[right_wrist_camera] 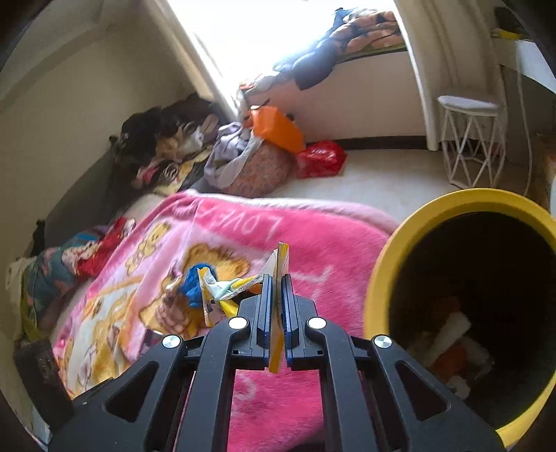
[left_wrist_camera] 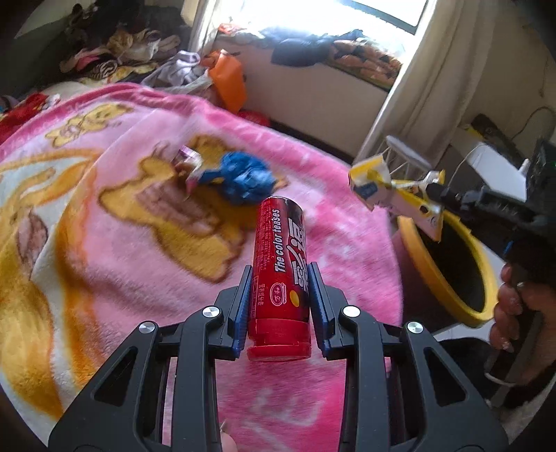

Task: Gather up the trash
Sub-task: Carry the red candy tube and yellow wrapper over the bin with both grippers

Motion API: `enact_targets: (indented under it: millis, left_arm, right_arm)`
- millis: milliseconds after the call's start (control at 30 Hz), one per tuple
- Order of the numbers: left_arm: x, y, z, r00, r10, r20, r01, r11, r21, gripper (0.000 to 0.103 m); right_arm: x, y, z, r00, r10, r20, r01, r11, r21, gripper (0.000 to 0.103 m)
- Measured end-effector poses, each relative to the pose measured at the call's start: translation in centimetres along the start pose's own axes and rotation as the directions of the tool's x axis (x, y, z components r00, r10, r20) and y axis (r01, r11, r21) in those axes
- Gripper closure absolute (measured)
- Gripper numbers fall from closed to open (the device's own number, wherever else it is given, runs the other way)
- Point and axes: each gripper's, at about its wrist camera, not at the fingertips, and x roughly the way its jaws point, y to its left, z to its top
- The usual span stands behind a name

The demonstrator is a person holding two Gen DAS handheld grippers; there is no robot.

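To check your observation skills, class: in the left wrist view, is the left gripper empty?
No, the left gripper is clamped on a red tube, one finger pressing each side of it above the pink blanket.

Window (left_wrist_camera: 312,14) glare — blurred, fisheye-warped edges.

The blanket (left_wrist_camera: 114,215) is fluffy pink fleece. The red tube (left_wrist_camera: 279,274) is glossy plastic with a shiny printed label. The yellow wrapper (right_wrist_camera: 278,306) looks like thin crinkled foil; the bin (right_wrist_camera: 378,278) rim is smooth matt yellow plastic.
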Motion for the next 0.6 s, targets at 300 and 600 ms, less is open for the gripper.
enact_targets:
  millis: [300, 600]
  left_arm:
    - [-1.5, -4.6, 1.6, 0.994, -0.097, 0.056, 0.095, 0.995, 0.038, 0.079]
    - [-1.8, -7.9, 2.5, 0.983, -0.165, 0.076, 0.16, 0.984, 0.073, 0.079]
  right_arm:
    - [-3.5, -4.6, 1.1, 0.995, -0.072, 0.073, 0.066, 0.995, 0.073, 0.097]
    - [-5.8, -8.1, 1.3, 0.983, -0.148, 0.108, 0.133, 0.982, 0.138, 0.097]
